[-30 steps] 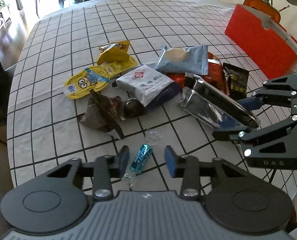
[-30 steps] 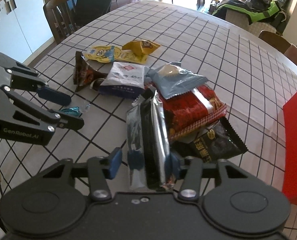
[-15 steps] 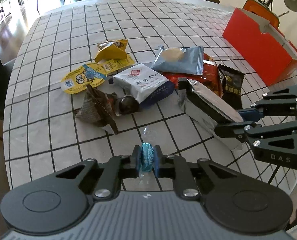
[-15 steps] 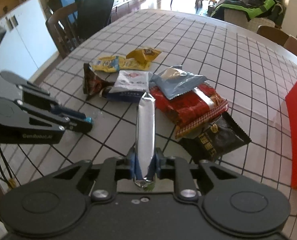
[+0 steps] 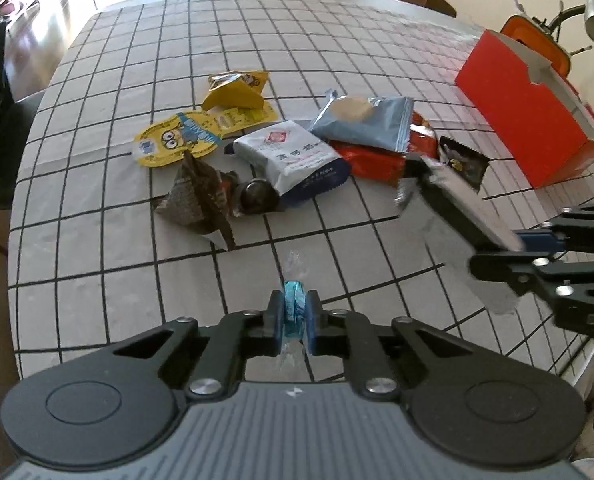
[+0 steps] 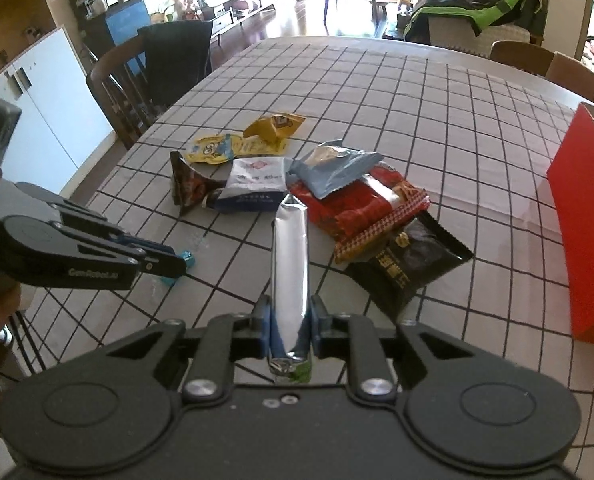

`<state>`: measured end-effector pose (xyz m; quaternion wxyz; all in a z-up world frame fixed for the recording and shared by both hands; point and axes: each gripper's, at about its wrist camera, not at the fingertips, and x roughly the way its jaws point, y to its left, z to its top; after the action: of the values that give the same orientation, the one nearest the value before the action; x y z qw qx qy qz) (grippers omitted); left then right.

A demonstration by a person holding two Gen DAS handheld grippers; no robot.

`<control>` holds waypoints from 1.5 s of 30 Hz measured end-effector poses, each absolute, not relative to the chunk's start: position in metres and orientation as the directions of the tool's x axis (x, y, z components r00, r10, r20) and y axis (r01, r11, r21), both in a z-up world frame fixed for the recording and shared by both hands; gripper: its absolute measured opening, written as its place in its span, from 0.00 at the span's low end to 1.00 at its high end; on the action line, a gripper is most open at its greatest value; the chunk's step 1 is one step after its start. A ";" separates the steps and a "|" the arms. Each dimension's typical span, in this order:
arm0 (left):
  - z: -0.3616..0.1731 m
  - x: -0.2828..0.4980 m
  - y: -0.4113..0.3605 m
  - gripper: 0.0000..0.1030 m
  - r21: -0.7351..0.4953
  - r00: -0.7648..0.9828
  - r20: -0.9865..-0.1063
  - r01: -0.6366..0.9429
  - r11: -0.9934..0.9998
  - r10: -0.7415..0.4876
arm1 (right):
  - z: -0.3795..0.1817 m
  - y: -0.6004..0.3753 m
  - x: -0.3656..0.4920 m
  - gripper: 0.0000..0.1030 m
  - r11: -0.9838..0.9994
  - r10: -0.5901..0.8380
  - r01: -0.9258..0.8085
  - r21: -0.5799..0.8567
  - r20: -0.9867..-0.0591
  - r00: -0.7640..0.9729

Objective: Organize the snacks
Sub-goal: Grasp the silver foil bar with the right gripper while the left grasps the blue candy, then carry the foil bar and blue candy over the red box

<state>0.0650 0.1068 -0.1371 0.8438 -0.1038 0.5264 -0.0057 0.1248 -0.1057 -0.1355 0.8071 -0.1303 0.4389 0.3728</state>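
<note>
Over gridded tablecloth (image 5: 97,240) | left gripper (image 5: 294,316) pinches crinkly blue candy (image 5: 293,312) | right gripper (image 6: 289,320) clamps long silver foil pack (image 6: 289,260)

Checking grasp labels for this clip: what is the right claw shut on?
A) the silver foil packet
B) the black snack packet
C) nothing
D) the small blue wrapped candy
A: in the right wrist view the right claw pinches the silver foil packet between its pads; the candy sits in the left claw.

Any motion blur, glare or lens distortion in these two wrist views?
Left wrist view: silver packet in the right gripper is smeared; grid lines bow strongly. Right wrist view: sharp, silver packet glints; room behind is washed out by sunlight.
</note>
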 end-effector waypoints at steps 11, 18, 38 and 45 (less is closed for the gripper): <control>-0.139 0.065 0.099 0.11 -0.153 0.422 -0.902 -0.127 0.980 -0.086 | -0.132 -0.128 0.124 0.18 0.686 0.507 -0.712 0.148 -0.799 0.322; -0.141 0.077 0.091 0.11 -0.101 0.388 -0.920 -0.109 0.989 -0.051 | -0.132 -0.138 0.130 0.18 0.679 0.523 -0.715 0.170 -0.795 0.307; -0.083 0.102 0.047 0.11 -0.209 0.522 -0.846 -0.149 0.966 -0.103 | -0.081 -0.209 0.173 0.18 0.724 0.578 -0.658 0.206 -0.701 0.417; -0.043 0.141 -0.009 0.11 -0.201 0.595 -0.795 -0.075 0.977 -0.118 | -0.046 -0.262 0.210 0.18 0.761 0.573 -0.619 0.196 -0.650 0.499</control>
<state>0.1414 -0.0090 -0.0425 0.8865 -0.1070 0.4501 -0.0121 0.2103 -0.2617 -0.0465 0.8651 -0.0314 0.3633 0.3443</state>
